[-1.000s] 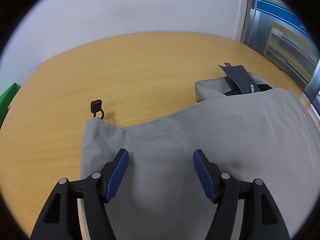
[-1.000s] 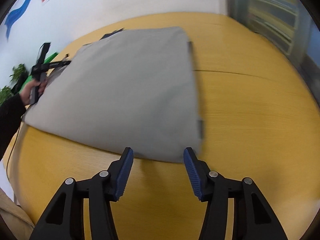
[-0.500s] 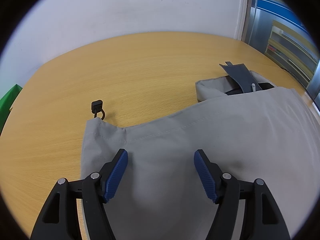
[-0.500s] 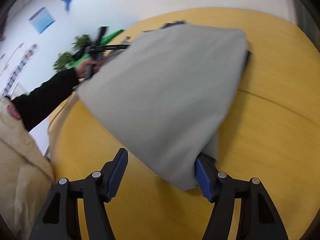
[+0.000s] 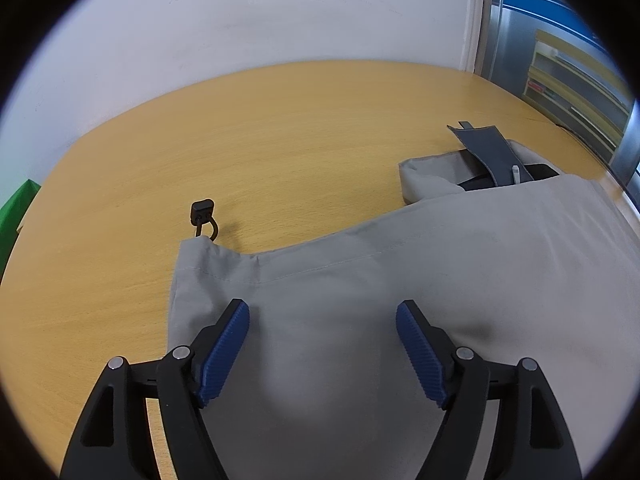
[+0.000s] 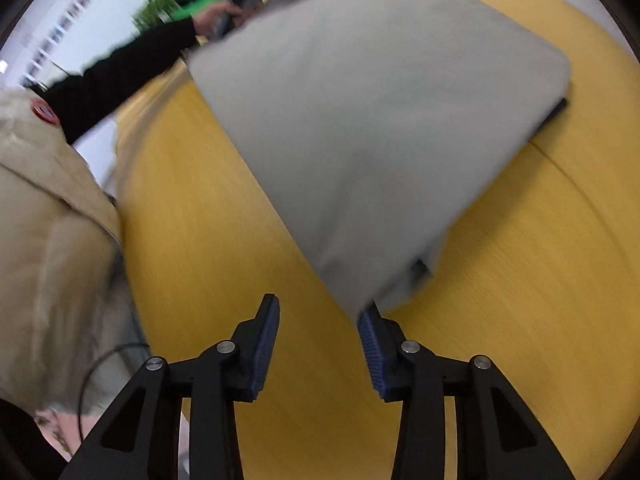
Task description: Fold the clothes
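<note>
On the wooden worktop the grey garment lies spread, the left gripper released above its hem, the right gripper parted at the corner toward 1 o'clock, which it must, I judge, pinch next to fold.

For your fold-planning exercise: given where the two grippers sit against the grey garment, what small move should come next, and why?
Probably close the right gripper on the grey garment: its jaws are open with the corner against one pad. The left gripper hovers open over the cloth, gripping nothing.
</note>
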{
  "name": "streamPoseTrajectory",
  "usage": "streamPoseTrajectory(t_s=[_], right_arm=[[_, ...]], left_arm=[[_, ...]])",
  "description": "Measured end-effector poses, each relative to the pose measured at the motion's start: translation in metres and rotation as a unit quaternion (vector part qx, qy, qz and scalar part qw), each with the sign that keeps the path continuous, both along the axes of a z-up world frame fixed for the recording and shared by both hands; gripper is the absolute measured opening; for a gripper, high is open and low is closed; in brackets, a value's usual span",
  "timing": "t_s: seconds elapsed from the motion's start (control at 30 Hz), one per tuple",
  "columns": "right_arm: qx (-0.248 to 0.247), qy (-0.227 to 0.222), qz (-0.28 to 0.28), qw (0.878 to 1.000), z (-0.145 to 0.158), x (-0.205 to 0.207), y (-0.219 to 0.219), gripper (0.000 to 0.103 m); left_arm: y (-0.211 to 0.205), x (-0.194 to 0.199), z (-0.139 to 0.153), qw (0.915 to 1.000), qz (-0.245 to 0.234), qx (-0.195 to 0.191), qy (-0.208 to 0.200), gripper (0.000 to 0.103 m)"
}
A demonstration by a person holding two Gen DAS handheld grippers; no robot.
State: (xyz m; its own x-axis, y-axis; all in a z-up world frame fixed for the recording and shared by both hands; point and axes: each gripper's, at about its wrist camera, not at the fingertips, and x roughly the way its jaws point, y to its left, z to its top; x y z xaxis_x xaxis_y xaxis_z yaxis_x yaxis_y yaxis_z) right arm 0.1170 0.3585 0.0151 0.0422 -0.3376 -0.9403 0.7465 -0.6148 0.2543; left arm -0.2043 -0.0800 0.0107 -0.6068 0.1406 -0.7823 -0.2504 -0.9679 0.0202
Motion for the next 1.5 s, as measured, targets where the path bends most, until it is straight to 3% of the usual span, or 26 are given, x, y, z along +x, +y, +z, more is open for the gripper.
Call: streamPoseTrajectory(t_s=[0.1,0.13,0.2,0.3,0.33,0.43,0.5,0.57,0.6,0.83,0.9,0.97,1.0,1.03,1.13,1.23,1.3,1.5], right_arm=[[0.015,0.05,-0.074,0.996,0.017,0.008,0.022,0.048],[0.0,0.075,-0.117,0.99,0.024,0.012,0.028,0.063],[-0.029,0.103,-0.193,0.975,0.027,0.024,0.032,0.075],[-0.09,0.093,-0.298,0.946,0.011,0.053,0.023,0.08],[-0.122,0.079,-0.337,0.93,0.002,0.063,0.021,0.082],[-0.217,0.041,-0.449,0.866,-0.032,0.09,0.024,0.085],[-0.26,0.051,-0.503,0.823,-0.041,0.093,0.028,0.091],[-0.278,0.067,-0.553,0.783,-0.044,0.085,0.03,0.091],[-0.281,0.074,-0.57,0.768,-0.044,0.08,0.03,0.091],[-0.279,0.117,-0.642,0.705,-0.043,0.033,0.008,0.103],[-0.263,0.136,-0.649,0.7,-0.042,0.023,-0.003,0.102],[-0.249,0.143,-0.653,0.701,-0.044,0.017,-0.01,0.077],[-0.244,0.138,-0.653,0.704,-0.048,0.014,-0.009,0.041],[-0.239,0.134,-0.653,0.706,-0.051,0.01,-0.009,0.028],[-0.257,0.134,-0.644,0.708,-0.052,0.014,-0.001,0.012],[-0.251,0.158,-0.635,0.713,-0.041,0.021,0.004,0.008],[-0.242,0.17,-0.628,0.72,-0.035,0.025,0.009,0.007],[-0.212,0.225,-0.611,0.729,-0.01,0.034,0.024,0.007]], left_arm=[[-0.001,0.002,0.0,1.0,0.002,0.0,0.0,0.077],[-0.002,0.003,0.0,1.0,0.003,0.0,0.0,0.077],[-0.004,0.005,0.001,1.0,0.008,0.002,-0.001,0.077],[-0.007,0.014,0.002,0.9997,0.023,0.008,-0.004,0.077],[-0.008,0.019,0.002,0.9996,0.029,0.007,-0.004,0.077],[-0.007,0.03,0.003,0.9992,0.04,0.003,-0.001,0.077],[-0.006,0.032,0.003,0.9992,0.04,-0.001,-0.001,0.077],[-0.006,0.032,0.002,0.9992,0.04,-0.004,0.0,0.077],[-0.006,0.032,0.003,0.9992,0.039,-0.002,-0.001,0.077],[-0.015,0.032,0.001,0.9992,0.038,0.007,-0.004,0.077],[-0.008,0.028,0.002,0.9992,0.038,0.008,-0.004,0.077],[-0.005,0.025,0.002,0.9992,0.038,0.008,-0.005,0.077],[-0.004,0.025,0.002,0.9992,0.038,0.008,-0.005,0.077],[-0.003,0.024,0.003,0.9992,0.038,0.008,-0.005,0.077],[-0.003,0.025,0.004,0.9992,0.036,0.013,-0.008,0.077],[0.0,0.036,0.01,0.9997,0.001,0.007,-0.021,0.077],[-0.001,0.047,0.017,0.9997,-0.024,0.0,-0.009,0.077],[0.025,0.06,0.001,0.9982,-0.059,-0.012,-0.005,0.077]])
